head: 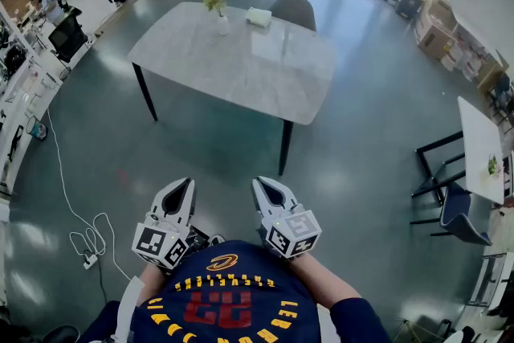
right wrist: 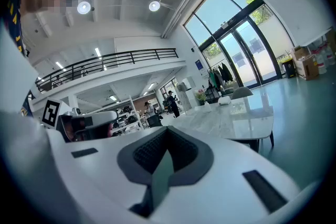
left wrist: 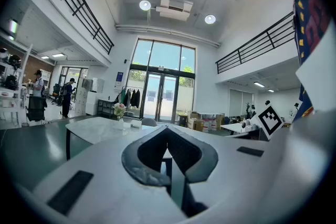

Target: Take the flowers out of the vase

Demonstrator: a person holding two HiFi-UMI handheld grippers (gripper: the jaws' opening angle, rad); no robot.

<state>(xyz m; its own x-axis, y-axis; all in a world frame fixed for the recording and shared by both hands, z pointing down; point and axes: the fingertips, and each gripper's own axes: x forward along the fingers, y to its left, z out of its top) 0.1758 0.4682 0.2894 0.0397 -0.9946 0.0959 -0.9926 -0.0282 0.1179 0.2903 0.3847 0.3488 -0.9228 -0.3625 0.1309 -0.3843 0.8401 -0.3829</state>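
A: How do the right gripper's (right wrist: pixel 168 132) jaws stand?

B: Pressed together. The dark pads meet along one seam, with nothing between them.

A: And beyond them?

B: A marble-topped table (right wrist: pixel 236 119) on dark legs, well apart from the jaws. At its far end are pinkish flowers (right wrist: pixel 201 94) upright in a small pale vase (right wrist: pixel 203 105). A white box (right wrist: pixel 224 100) sits near them on the tabletop, and a grey chair (right wrist: pixel 242 92) stands behind it.

A: Anyone about?

B: A person in dark clothes (right wrist: pixel 171 100) stands far back, left of the flowers. Tall glass doors (right wrist: pixel 247 55) fill the right. A railed balcony (right wrist: pixel 110 62) crosses the left, and round ceiling lights (right wrist: pixel 154 6) glow overhead.
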